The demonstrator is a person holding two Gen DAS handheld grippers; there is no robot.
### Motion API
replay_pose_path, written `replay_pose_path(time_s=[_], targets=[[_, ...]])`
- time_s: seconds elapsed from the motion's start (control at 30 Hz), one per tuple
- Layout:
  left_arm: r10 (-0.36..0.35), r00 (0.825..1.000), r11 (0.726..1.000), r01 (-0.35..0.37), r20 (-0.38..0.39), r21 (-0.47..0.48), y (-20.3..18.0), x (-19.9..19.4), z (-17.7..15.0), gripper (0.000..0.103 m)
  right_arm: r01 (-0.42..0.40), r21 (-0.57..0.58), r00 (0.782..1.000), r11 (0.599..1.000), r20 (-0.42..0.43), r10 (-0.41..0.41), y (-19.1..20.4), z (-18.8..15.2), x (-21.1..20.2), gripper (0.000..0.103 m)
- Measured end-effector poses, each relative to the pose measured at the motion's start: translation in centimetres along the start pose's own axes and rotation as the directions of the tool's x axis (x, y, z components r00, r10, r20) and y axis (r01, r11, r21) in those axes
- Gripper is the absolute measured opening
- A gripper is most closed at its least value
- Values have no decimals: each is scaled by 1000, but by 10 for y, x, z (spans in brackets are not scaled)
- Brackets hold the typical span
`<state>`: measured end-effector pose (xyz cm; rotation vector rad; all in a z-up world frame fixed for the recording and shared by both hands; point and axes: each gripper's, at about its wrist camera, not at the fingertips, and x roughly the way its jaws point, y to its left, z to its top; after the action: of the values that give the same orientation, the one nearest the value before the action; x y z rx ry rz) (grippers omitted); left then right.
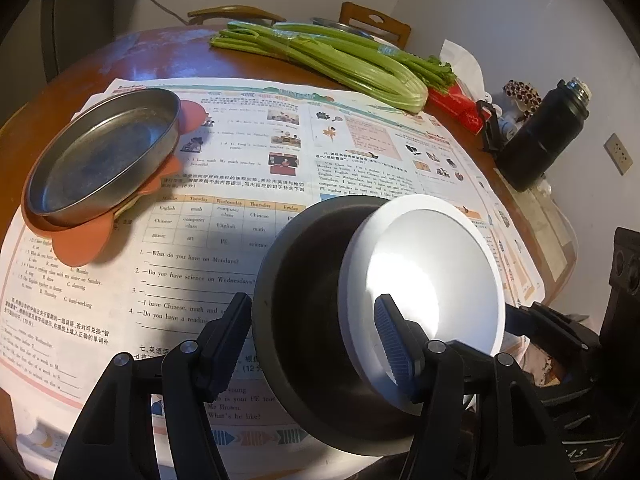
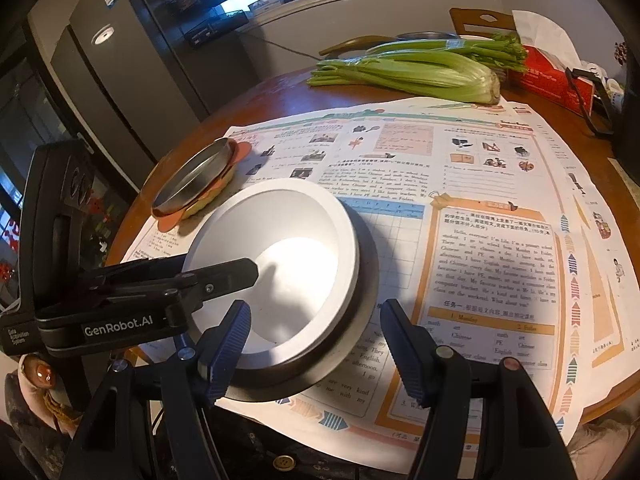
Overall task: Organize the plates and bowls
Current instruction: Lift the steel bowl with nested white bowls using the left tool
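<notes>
White bowl nesting in black bowl on the newspaper-covered table.
Only my left view is showing the black flask; only my right is showing the fridge. My left gripper is straddling both bowls' near walls, one finger inside the white bowl; whether it is pinching, I cannot tell. My right gripper is hovering spread, holding nothing.

You'll see celery at 12 o'clock on the worktop, a black flask at 2 o'clock, printed worksheets underneath.
</notes>
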<state>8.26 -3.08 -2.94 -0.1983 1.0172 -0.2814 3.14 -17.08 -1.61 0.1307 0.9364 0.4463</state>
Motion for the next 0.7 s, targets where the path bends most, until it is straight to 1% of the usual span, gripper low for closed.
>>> replay_pose_path(time_s=[0.3, 0.47, 0.7], targets=[[13, 1000, 1000, -13, -10, -1, 3, 4, -2, 66, -21, -33, 999, 999, -28, 20, 9, -5, 8, 67], [8, 1000, 1000, -8, -8, 1, 2, 5, -3, 66, -24, -41, 999, 999, -32, 23, 11, -7, 10, 67], [-37, 999, 999, 37, -23, 2, -2, 9, -5, 65, -39, -36, 999, 999, -30, 38, 10, -7, 10, 69]])
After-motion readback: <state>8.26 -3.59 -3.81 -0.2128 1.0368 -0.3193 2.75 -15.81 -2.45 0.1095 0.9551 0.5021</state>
